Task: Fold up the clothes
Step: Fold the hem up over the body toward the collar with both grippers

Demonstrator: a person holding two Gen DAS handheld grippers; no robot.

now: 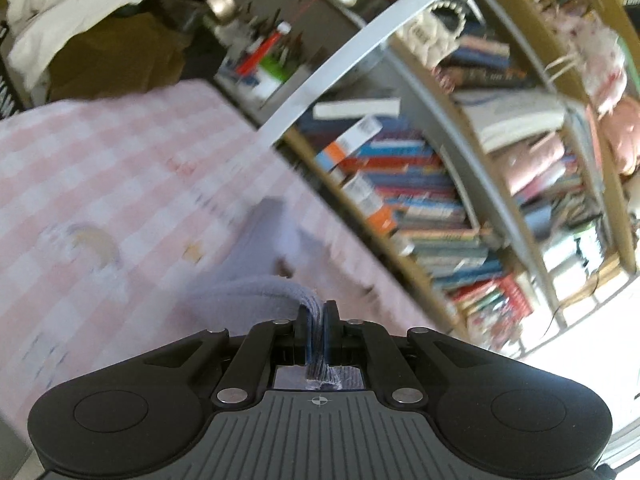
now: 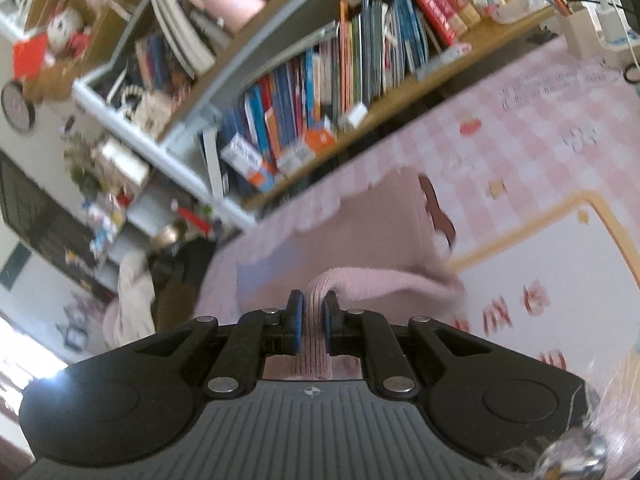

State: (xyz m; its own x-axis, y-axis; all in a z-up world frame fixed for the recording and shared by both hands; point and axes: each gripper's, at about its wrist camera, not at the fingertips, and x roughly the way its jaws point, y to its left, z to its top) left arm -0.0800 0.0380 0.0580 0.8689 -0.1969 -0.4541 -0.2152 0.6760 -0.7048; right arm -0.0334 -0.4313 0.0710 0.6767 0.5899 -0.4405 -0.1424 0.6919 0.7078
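Two grippers clamped on one knit garment

You had the left gripper [image 1: 316,316] clenched on a ribbed edge of the garment [image 1: 256,292], which looked grey-lilac in that view. Your right gripper [image 2: 313,312] was pinched tight on another ribbed edge of the same garment [image 2: 384,224], pink in its view. Cloth draped from both sets of fingers down over the pink checked tablecloth [image 1: 100,152]. Bookshelf [image 2: 320,64] stood just beyond the table edge. Both views were motion-blurred, so the fold state was unclear.

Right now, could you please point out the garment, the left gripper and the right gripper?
garment [image 2: 384,284]: right wrist view, pink knit fold.
left gripper [image 1: 316,312]: left wrist view, between fingertips.
right gripper [image 2: 313,304]: right wrist view, between fingertips.
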